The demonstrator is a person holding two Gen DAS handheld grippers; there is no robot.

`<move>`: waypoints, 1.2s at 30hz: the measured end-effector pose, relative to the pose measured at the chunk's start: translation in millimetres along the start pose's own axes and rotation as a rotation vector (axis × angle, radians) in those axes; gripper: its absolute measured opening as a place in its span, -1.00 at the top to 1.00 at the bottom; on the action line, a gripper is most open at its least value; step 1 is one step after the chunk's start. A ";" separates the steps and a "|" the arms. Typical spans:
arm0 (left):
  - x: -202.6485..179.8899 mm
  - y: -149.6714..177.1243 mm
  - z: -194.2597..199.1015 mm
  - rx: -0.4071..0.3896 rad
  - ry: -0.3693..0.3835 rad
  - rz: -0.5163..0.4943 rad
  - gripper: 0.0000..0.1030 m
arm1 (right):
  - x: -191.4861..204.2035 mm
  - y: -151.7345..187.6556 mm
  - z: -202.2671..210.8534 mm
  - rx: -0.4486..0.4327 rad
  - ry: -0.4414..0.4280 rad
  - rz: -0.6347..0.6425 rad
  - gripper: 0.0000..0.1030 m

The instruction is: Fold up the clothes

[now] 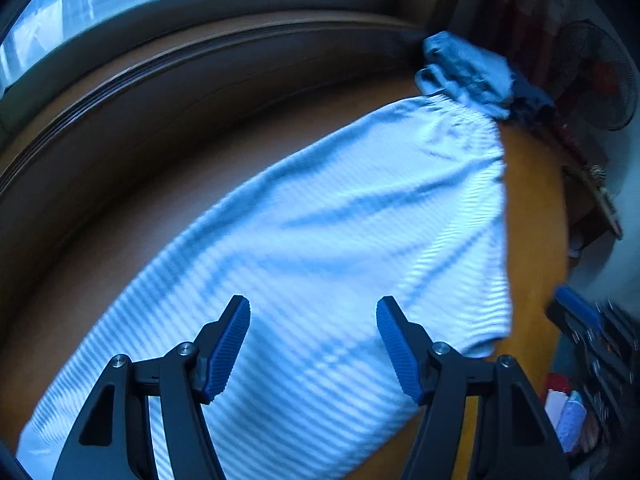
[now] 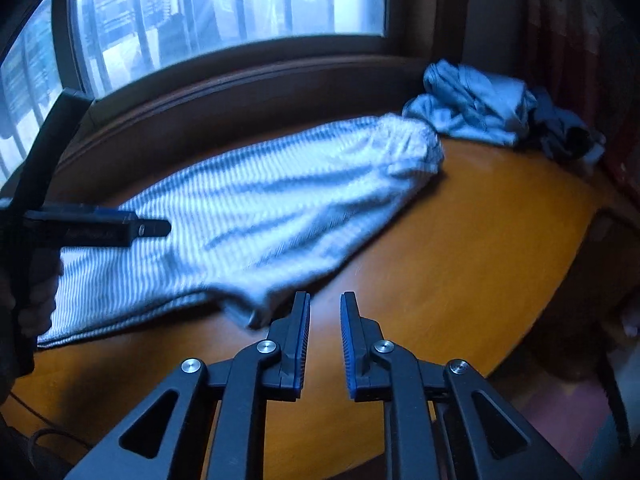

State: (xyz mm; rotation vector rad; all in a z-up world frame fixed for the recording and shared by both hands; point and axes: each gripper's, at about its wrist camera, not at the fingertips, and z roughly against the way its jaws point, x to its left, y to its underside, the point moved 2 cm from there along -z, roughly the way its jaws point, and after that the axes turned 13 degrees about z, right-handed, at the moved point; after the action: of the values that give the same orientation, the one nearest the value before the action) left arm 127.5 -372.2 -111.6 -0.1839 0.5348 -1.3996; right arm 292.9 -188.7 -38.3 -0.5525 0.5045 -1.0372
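No basket, box or other container shows clearly; a striped white garment (image 1: pixel 304 240) lies spread flat on the brown tabletop (image 2: pixel 460 248), running lengthwise from the near left toward the far right. Its gathered far end touches a crumpled heap of blue-grey clothes (image 2: pixel 480 108) pushed up against the window frame (image 2: pixel 240 64) at the back corner of the tabletop.

Both views are blurred, so the garment's kind is hard to make out; only its fine stripes and a bunched end show. In the left wrist view its near end runs out of the picture at the bottom. At the right edge of that view a cluttered mass of dark and coloured things (image 1: pixel 580 380) is too smeared to name, and a fan (image 1: pixel 600 76) stands dim in the far corner.

The left gripper (image 1: pixel 313 328) hovers over the garment with its jaws spread wide and nothing between them; whether they touch the cloth cannot be told. The right gripper (image 2: pixel 325 316) has its jaws narrowly apart, gripping nothing, over bare tabletop just beside the garment's near hem. In the right wrist view the left gripper's dark body reaches in from the left, above the cloth.
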 end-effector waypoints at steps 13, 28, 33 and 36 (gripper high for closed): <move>-79.1 8.2 -40.9 0.044 -0.113 0.105 -0.24 | -43.3 -73.9 -79.5 0.074 -0.394 0.401 0.57; -95.7 30.9 -29.4 0.000 -0.272 0.349 -0.30 | -97.5 -102.9 -113.8 0.130 -0.528 0.593 0.64; -115.0 27.2 -25.0 -0.038 -0.196 0.350 -0.30 | -61.9 -130.9 -94.3 0.028 -0.539 0.774 0.19; -121.4 30.5 -28.3 -0.034 -0.149 0.353 -0.30 | -39.5 -147.8 -108.9 0.007 -0.536 0.851 0.19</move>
State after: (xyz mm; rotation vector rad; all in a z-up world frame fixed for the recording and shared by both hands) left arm 132.4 -244.2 -119.3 -0.2084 0.4431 -1.0247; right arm 111.1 -232.4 -20.7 -0.5097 0.2101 -0.0639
